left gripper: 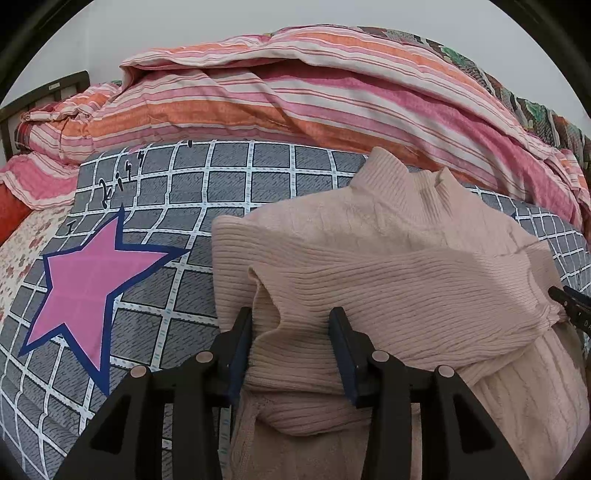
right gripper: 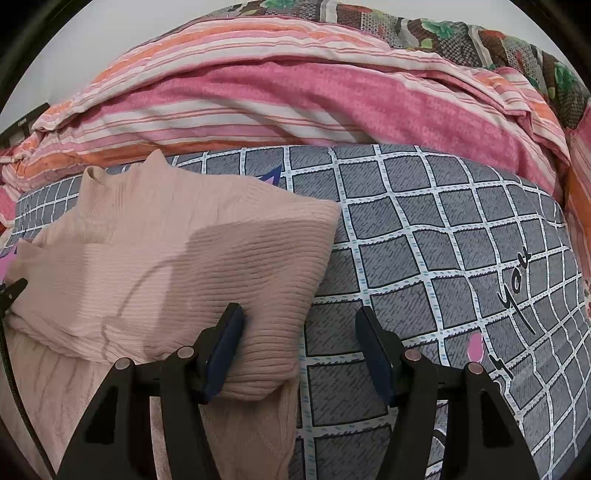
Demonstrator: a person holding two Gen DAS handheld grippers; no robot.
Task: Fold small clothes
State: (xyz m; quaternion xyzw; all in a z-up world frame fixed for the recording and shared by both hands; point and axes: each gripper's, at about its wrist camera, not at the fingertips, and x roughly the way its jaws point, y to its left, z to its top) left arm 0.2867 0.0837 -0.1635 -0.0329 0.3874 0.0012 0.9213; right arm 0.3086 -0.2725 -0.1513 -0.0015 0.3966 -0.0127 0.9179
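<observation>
A pale pink ribbed knit sweater lies on the grey checked bed sheet, its sleeves folded across the body and its collar pointing away. My left gripper is open, its fingers standing on either side of a bunched sleeve cuff. In the right wrist view the sweater fills the left half. My right gripper is open at the sweater's right edge, its left finger resting on the knit and its right finger over bare sheet.
A pink and orange striped quilt is heaped along the far side of the bed, with a floral blanket behind it. A pink star is printed on the sheet to the left. A dark headboard stands far left.
</observation>
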